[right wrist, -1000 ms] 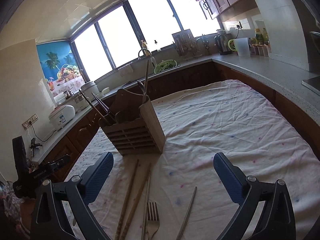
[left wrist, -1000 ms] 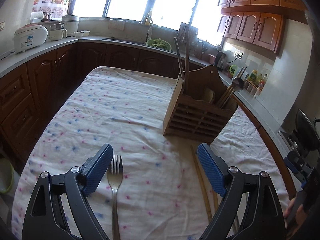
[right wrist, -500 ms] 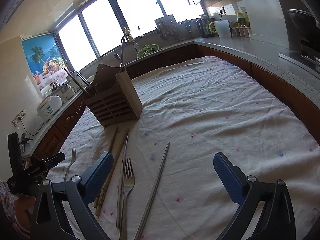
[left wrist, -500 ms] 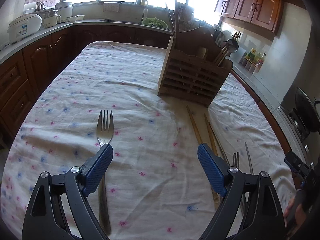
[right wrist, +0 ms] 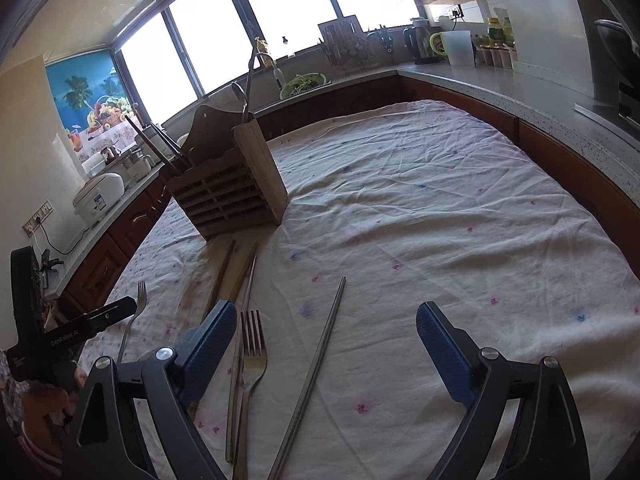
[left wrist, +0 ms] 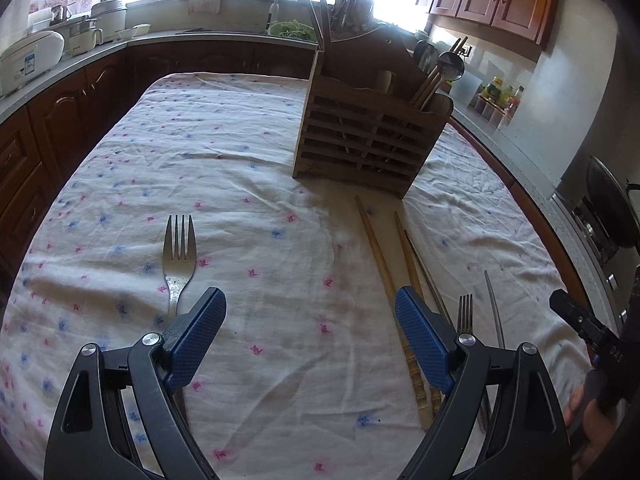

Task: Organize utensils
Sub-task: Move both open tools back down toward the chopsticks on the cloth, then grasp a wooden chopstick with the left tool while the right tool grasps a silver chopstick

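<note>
1. My left gripper (left wrist: pixel 310 334) is spread wide with nothing in it, hanging over the table (left wrist: pixel 248 168) near its near edge.
2. My right gripper (right wrist: pixel 326 338) is also wide open and carrying nothing, over the near edge further right.
3. A lone fork (left wrist: pixel 179 254) lies flat toward the near-left part of the table, tines pointing to the far edge. Its handle runs under my left gripper's left finger (left wrist: pixel 196 342); contact I cannot tell.
4. The wooden utensil holder (left wrist: pixel 370 138) stands upright around mid-table, toward the far side. It already has several utensils in it, including a ladle (left wrist: pixel 450 66) at its right end.
5. Two wooden chopsticks (left wrist: pixel 384 268) lie in front of the holder, running toward the near edge, roughly side by side.
6. A second fork (right wrist: pixel 253 354) lies near the near edge, just beside my right gripper's left finger (right wrist: pixel 210 344), tines toward the holder.
7. A metal chopstick (right wrist: pixel 320 354) lies angled between my right gripper's fingers; another metal chopstick (right wrist: pixel 240 344) lies just left of the second fork.
8. The tablecloth (right wrist: pixel 440 208) is white, wrinkled, with small pink and blue marks.
</note>
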Motion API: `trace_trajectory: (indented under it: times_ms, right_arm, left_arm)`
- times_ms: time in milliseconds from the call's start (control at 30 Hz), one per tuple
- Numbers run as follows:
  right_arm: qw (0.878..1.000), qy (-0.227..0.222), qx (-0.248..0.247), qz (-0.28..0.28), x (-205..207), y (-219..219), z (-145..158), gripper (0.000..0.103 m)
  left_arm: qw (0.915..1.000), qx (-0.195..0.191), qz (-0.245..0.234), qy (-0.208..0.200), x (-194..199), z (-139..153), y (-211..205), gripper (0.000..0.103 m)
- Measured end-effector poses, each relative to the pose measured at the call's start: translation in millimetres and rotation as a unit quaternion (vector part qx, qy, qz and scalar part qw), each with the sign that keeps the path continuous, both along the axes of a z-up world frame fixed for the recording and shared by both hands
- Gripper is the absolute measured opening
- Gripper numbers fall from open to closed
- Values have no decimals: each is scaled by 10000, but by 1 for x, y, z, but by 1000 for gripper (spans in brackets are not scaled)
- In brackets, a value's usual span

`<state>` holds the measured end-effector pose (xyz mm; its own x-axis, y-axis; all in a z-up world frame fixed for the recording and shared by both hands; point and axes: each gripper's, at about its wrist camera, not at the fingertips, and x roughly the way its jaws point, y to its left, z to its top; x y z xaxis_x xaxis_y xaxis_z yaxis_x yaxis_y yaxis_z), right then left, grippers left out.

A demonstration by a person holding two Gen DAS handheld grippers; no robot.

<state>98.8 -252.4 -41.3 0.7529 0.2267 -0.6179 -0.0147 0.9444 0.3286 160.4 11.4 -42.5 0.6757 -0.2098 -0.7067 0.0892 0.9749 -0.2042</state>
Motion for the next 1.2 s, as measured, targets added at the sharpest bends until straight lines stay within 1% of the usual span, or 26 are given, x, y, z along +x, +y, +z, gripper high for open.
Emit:
trace_trajectory:
  times_ms: [133,167,267,333,400,467,500,600,667,733,767,833,867,933,1000,1067,1100,1167,1200]
  right_arm:
    - [9999,158,-25,29,10,0,-5,78]
    - [9998,192,-28,53,13,0,-6,77]
    - [9995,288,-54,82,20,2,-10,72]
    - [9992,377,-80,125,26,3,-13,65]
    - [9988,455,-112,165,32,5,-16,61]
    - [9985,491,-145,192,36,7,-17,60]
    - [9984,500,-151,207,38,8,-17,59]
    - [9980,549,-180,264,45,9,-16,51]
    - [9977,566,-202,320,50,12,-15,51]
    - [9974,552,-201,409,55,16,-13,46]
    - [9972,546,-210,458,58,19,-11,44]
    - [9964,543,-213,611,63,27,-9,41]
    - [9958,560,-230,687,67,32,-9,39]
    - [9939,610,-264,880,75,44,-11,34]
    - [9912,685,-320,1091,84,58,-13,32]
    - [9881,776,-410,1266,93,72,-18,28]
    - [9864,835,-487,1329,97,79,-22,25]
    - [9828,972,-607,1451,104,90,-30,24]
    - [9809,1046,-654,1502,107,94,-34,22]
  left_arm:
    - [9999,32,-117,39,8,0,-7,88]
    - [9999,37,-147,42,11,1,-9,88]
    - [9996,60,-273,66,19,2,-17,83]
    - [9992,92,-370,109,27,2,-22,76]
    - [9988,133,-444,140,35,2,-27,72]
    - [9986,145,-491,161,42,2,-30,71]
    - [9984,147,-513,169,46,2,-32,68]
    - [9979,176,-567,254,59,-1,-37,63]
    - [9974,205,-596,339,68,-4,-40,58]
    - [9968,225,-633,429,78,-8,-42,53]
    - [9965,220,-647,472,83,-10,-44,52]
    - [9959,205,-704,528,92,-13,-47,46]
    - [9956,235,-724,548,97,-14,-49,45]
    - [9947,303,-792,584,107,-16,-54,42]
    - [9937,363,-845,639,116,-19,-58,39]
    - [9923,404,-926,714,124,-23,-62,38]
    - [9913,434,-979,764,127,-26,-64,35]
    - [9883,529,-1107,912,131,-34,-67,26]
    - [9873,537,-1194,905,129,-35,-68,25]
